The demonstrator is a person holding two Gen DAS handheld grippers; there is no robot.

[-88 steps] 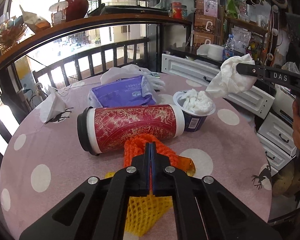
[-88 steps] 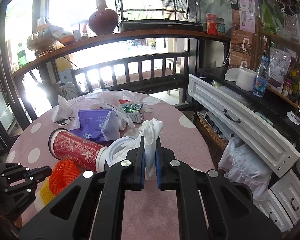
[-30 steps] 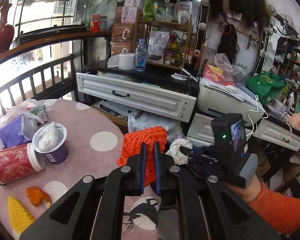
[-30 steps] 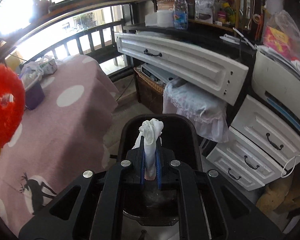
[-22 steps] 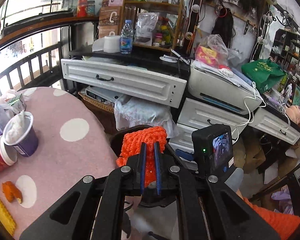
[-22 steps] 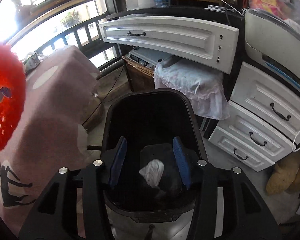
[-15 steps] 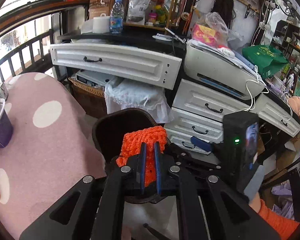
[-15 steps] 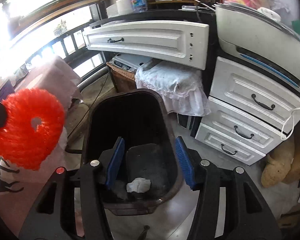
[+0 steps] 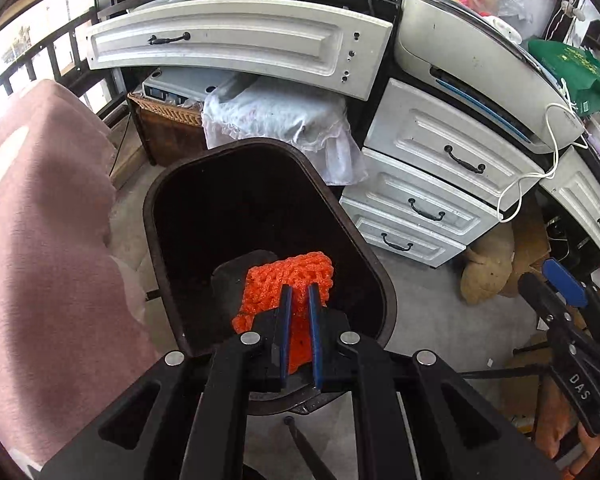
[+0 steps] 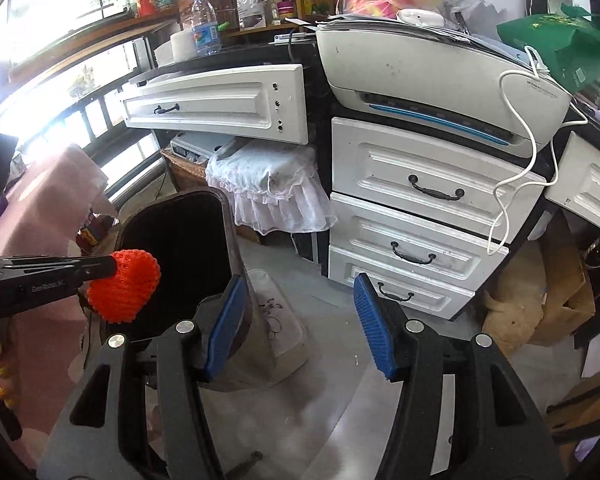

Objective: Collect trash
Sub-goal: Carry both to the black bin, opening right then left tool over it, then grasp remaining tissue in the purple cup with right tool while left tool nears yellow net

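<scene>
The left gripper [image 9: 299, 320], earlier over the table, now holds its pinched orange foam fruit net [image 9: 290, 284] inside the black plastic bin [image 9: 364, 248]; the right gripper [image 10: 300, 320], tissue dropped, has just been spreading, nothing between its jaws

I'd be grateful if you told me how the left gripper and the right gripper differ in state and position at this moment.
The left gripper is shut on the orange foam net; the right gripper is open with nothing between its fingers, its jaws having just been opening. The left gripper is over the mouth of the dark trash bin; the right gripper is off to the bin's side, over the floor. Both have black frames and blue pads.
</scene>
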